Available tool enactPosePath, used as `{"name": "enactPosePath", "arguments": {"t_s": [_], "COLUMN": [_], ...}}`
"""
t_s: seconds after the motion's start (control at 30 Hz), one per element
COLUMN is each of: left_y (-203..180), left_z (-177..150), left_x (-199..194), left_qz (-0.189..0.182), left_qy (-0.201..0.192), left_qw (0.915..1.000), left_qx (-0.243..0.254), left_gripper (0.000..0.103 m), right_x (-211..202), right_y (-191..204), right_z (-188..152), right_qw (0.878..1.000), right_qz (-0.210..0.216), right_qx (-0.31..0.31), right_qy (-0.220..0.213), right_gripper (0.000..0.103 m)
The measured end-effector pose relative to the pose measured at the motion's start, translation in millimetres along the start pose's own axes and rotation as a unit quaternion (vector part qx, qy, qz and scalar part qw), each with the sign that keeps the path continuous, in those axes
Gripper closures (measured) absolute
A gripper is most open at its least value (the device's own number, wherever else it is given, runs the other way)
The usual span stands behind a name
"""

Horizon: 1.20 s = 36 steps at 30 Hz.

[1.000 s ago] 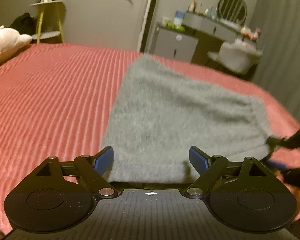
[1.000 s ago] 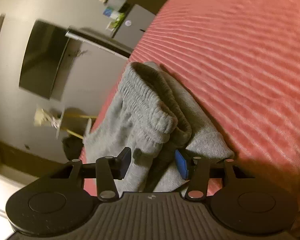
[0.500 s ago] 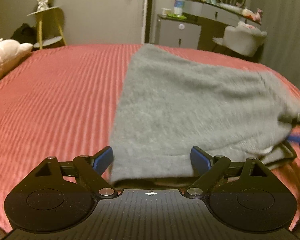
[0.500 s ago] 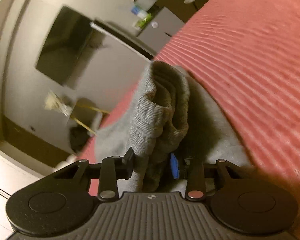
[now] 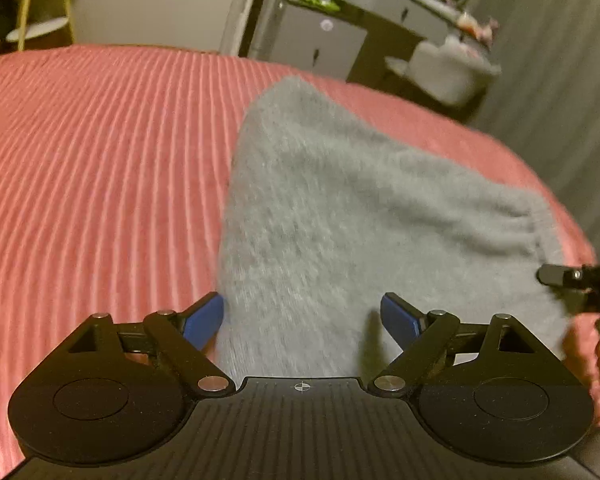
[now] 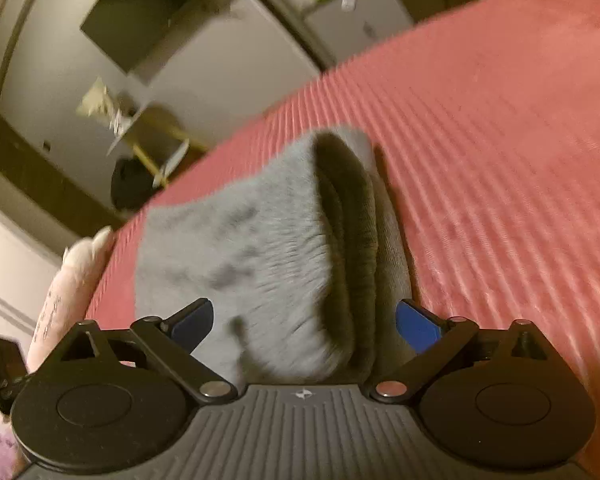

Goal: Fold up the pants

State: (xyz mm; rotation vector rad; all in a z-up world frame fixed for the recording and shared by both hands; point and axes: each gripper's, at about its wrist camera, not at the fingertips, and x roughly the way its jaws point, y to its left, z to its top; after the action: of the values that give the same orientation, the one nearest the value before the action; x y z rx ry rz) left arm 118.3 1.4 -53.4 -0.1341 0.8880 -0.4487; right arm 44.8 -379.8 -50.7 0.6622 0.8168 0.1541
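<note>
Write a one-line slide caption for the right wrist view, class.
Right gripper, jaws just opened wide, over the stacked waistband end of folded grey pants on a ribbed red bedspread.

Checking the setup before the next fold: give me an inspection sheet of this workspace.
Surface: red ribbed bedspread.
Job's things: grey pants folded, lying on the bedspread, waistband edge on the right gripper's side.
Clutter: pale plush toy at the bed's edge.
Grippers: left gripper open above the pants; right gripper just opened, pads clear of the fabric.
Cables: nothing seen.
Surroundings: grey cabinet, yellow side table, wall screen.
</note>
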Motion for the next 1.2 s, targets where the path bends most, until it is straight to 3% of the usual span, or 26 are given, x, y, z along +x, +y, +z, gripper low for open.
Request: {"name": "enactPosePath", "arguments": {"t_s": [0.07, 0.1, 0.3, 0.4, 0.5, 0.57, 0.63, 0.7, 0.73, 0.77, 0.8, 0.83, 0.87, 0.9, 0.93, 1.2], "left_y": [9, 16, 32, 36, 34, 36, 32, 18, 10, 6, 4, 5, 8, 12, 16, -11], "left_z": [2, 3, 16, 11, 4, 2, 5, 8, 9, 9, 10, 10, 11, 12, 12, 25], "left_x": [15, 20, 39, 45, 39, 40, 45, 48, 49, 49, 47, 43, 38, 34, 28, -5], "left_qz": [-0.017, -0.031, -0.096, -0.113, -0.111, -0.108, -0.107, -0.092, -0.072, -0.061, -0.053, -0.046, -0.043, -0.047, -0.053, -0.013], "left_qy": [0.018, 0.017, 0.011, -0.012, -0.033, -0.034, -0.029, -0.016, -0.013, -0.011, -0.012, -0.014, -0.014, -0.017, -0.018, -0.035], "left_qw": [0.9996, 0.9989, 0.9933, 0.9918, 0.9922, 0.9919, 0.9925, 0.9955, 0.9973, 0.9981, 0.9985, 0.9988, 0.9989, 0.9983, 0.9974, 0.9992], "left_qx": [-0.015, -0.031, -0.064, -0.06, -0.046, -0.058, -0.051, -0.016, 0.001, 0.007, 0.005, -0.004, -0.015, -0.029, -0.045, -0.015], "left_gripper": [0.013, 0.009, 0.008, 0.016, 0.029, 0.027, 0.012, 0.006, 0.006, 0.008, 0.016, 0.03, 0.038, 0.056, 0.063, 0.07], "right_x": [19, 29, 51, 65, 59, 54, 57, 67, 70, 77, 78, 77, 74, 71, 66, 27], "right_y": [-12, -21, -29, -20, -22, -24, -22, -16, -12, -9, -3, 7, 15, 21, 24, 56], "right_z": [9, 16, 46, 51, 48, 48, 47, 47, 48, 51, 51, 48, 46, 44, 41, 41], "right_qw": [1.0, 0.998, 0.996, 0.995, 0.993, 0.992, 0.992, 0.99, 0.991, 0.992, 0.994, 0.995, 0.996, 0.996, 0.996, 0.997], "right_qz": [-0.005, 0.013, 0.06, 0.066, 0.089, 0.102, 0.097, 0.108, 0.106, 0.091, 0.074, 0.052, 0.026, 0.01, 0.008, 0.031], "right_qx": [0.002, 0.014, 0.03, -0.014, -0.005, 0.001, -0.003, 0.01, 0.015, 0.013, 0.006, -0.013, -0.037, -0.053, -0.061, -0.067], "right_qy": [0.029, 0.052, 0.061, 0.068, 0.08, 0.079, 0.082, 0.085, 0.085, 0.085, 0.085, 0.081, 0.075, 0.07, 0.065, 0.024], "right_gripper": [0.004, 0.004, 0.004, 0.034, 0.037, 0.036, 0.019, 0.009, 0.009, 0.009, 0.012, 0.025, 0.033, 0.038, 0.042, 0.046]}}
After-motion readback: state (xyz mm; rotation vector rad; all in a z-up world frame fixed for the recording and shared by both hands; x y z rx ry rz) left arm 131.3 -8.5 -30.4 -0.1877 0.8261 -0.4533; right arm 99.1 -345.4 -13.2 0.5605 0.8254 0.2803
